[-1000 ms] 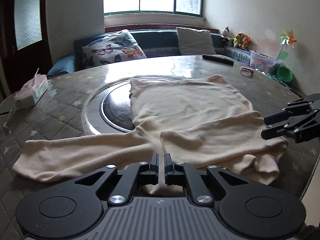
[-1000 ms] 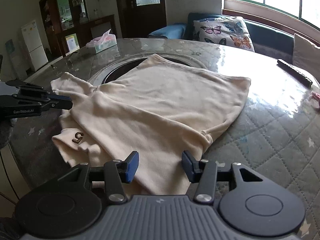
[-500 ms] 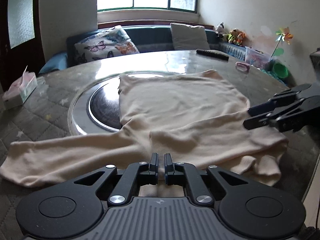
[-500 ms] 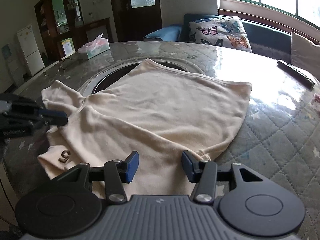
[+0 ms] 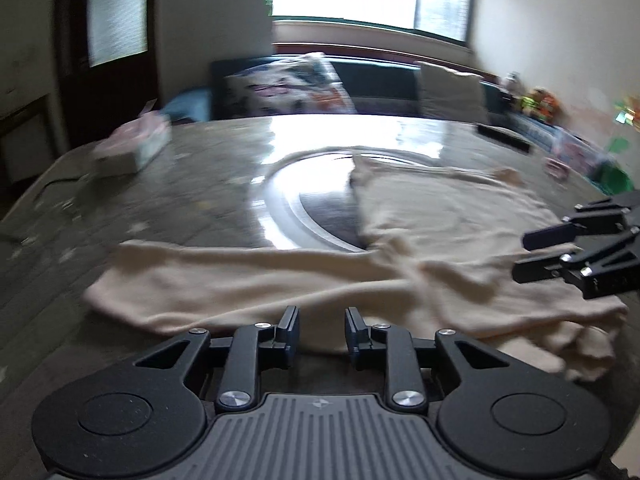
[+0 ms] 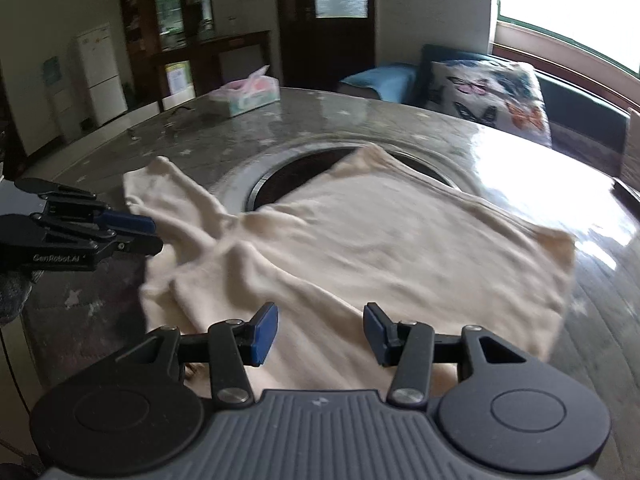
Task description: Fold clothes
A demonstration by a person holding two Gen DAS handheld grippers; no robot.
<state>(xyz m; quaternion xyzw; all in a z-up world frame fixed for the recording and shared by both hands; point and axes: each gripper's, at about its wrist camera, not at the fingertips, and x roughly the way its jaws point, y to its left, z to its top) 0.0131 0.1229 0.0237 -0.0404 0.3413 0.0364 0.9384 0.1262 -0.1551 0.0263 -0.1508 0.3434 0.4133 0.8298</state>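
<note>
My left gripper (image 5: 318, 325) has its jaws a little way apart, and nothing is between them. They sit just above the near edge of the cream shirt (image 5: 420, 240). My right gripper (image 6: 319, 330) has its jaws wide apart and holds nothing too. It hangs over the near part of the shirt.

The shirt lies spread on the round worktop (image 6: 320, 120). In my left view its long sleeve (image 5: 224, 284) runs out flat toward 9 o'clock, and the body goes off toward 1 o'clock. A bunched bit of cloth (image 5: 576, 344) sits at 3 o'clock, near the edge. The far part of the shirt covers some of the dark round plate (image 5: 320, 216) set in the middle of the worktop.

In my left view my right gripper shows at 3 o'clock, over the shirt. In my right view my left gripper (image 6: 136, 232) shows at 9 o'clock, right by the sleeve.

A tissue box (image 6: 246, 94) sits far away at 11 o'clock in my right view. A butterfly pillow (image 6: 492, 94) rests on the sofa at 1 o'clock. My left view is blurry.
</note>
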